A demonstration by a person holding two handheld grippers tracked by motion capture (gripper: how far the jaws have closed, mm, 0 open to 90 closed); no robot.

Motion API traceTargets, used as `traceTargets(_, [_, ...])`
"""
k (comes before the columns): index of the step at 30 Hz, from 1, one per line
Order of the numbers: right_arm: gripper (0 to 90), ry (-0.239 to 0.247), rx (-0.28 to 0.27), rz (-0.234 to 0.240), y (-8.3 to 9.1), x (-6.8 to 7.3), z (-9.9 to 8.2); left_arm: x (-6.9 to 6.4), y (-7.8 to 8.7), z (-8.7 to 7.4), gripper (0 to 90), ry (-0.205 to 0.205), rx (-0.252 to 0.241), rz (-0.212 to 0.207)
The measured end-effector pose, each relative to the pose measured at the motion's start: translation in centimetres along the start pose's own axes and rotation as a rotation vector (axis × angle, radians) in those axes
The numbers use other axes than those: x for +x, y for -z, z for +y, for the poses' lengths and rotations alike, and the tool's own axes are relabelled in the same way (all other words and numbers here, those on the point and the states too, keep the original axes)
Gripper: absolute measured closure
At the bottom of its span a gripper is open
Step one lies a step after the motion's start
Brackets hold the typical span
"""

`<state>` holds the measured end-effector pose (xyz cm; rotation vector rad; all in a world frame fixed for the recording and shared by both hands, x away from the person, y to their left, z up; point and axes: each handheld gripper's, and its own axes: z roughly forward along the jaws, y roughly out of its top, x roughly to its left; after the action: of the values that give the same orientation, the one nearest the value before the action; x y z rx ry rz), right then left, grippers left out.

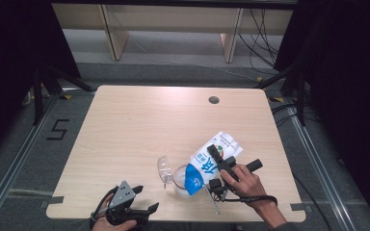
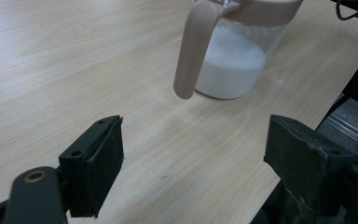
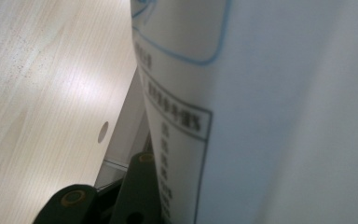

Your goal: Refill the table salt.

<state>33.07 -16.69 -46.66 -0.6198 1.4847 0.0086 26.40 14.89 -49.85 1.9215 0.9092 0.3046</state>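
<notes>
Matt wood-grain table (image 1: 125, 130), clear plastic jug (image 2: 235, 60)

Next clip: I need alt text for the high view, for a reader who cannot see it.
The right hand-held gripper holds a blue-and-white milk carton tipped over a clear jug near the front edge of a light wooden table. The left hand-held gripper sits at the table's front edge, jaws open and empty.

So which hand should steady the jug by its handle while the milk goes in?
Probably left. The left gripper is open and empty, with the jug and its handle just ahead of its jaws. The right gripper is busy, shut on the tilted milk carton over the jug.
</notes>
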Motion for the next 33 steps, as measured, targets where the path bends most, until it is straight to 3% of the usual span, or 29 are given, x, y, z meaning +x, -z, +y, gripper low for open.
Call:
traceTargets(1, [73.1, -0.035, 0.013, 0.01, 0.06, 0.26, -0.03, 0.01, 0.0, 0.02, 18.9, 0.0, 0.0, 0.0])
traceTargets(4, [73.2, -0.041, 0.016, 0.016, 0.13, 0.36, -0.04, -0.09, -0.06, 0.04, 18.9, 0.001, -0.002, -0.001])
traceTargets(6, [73.2, -0.01, 0.004, 0.009, 0.07, 0.11, -0.01, -0.07, -0.05, 0.04, 18.9, 0.001, -0.001, 0.0])
traceTargets(12, [73.4, -0.063, 0.03, 0.012, 0.27, 0.49, 0.14, -0.07, -0.02, 0.05, 18.9, -0.004, 0.002, -0.001])
traceTargets(14, [73.5, -0.061, 0.029, 0.01, 0.3, 0.46, 0.16, -0.07, -0.05, 0.05, 18.9, -0.001, -0.002, -0.001])
traceTargets(15, [73.6, -0.028, 0.014, 0.003, 0.2, 0.16, 0.16, -0.07, -0.02, 0.07, 18.9, 0.003, -0.001, 0.0])
traceTargets(16, [73.6, -0.093, 0.042, 0.011, 0.38, 0.64, 0.14, -0.07, -0.02, 0.06, 18.9, 0.004, -0.003, 0.0])
traceTargets(17, [73.7, -0.038, 0.019, 0.006, 0.23, 0.25, 0.15, -0.01, 0.03, 0.06, 18.9, -0.003, 0.003, 0.0])
traceTargets(19, [73.7, -0.036, 0.017, 0.01, 0.14, 0.28, 0.11, -0.08, -0.03, 0.05, 18.9, 0.002, -0.004, 0.0])
traceTargets(20, [73.8, -0.064, 0.032, 0.011, 0.29, 0.48, 0.12, -0.1, -0.04, 0.05, 18.9, 0.001, -0.005, -0.001])
traceTargets(23, [73.8, -0.013, 0.012, 0.014, 0.16, 0.07, 0.07, -0.08, -0.05, 0.05, 18.9, -0.003, -0.002, -0.002])
traceTargets(27, [73.9, -0.017, 0.015, 0.006, 0.18, 0.08, 0.08, -0.06, -0.01, 0.06, 18.9, -0.004, 0.002, -0.001])
traceTargets(28, [73.9, -0.051, 0.028, 0.011, 0.29, 0.31, 0.06, -0.08, -0.02, 0.06, 18.9, -0.004, 0.002, -0.001])
traceTargets(33, [74.0, -0.052, 0.027, 0.011, 0.29, 0.32, 0.06, -0.07, -0.03, 0.06, 18.9, -0.004, 0.002, -0.002])
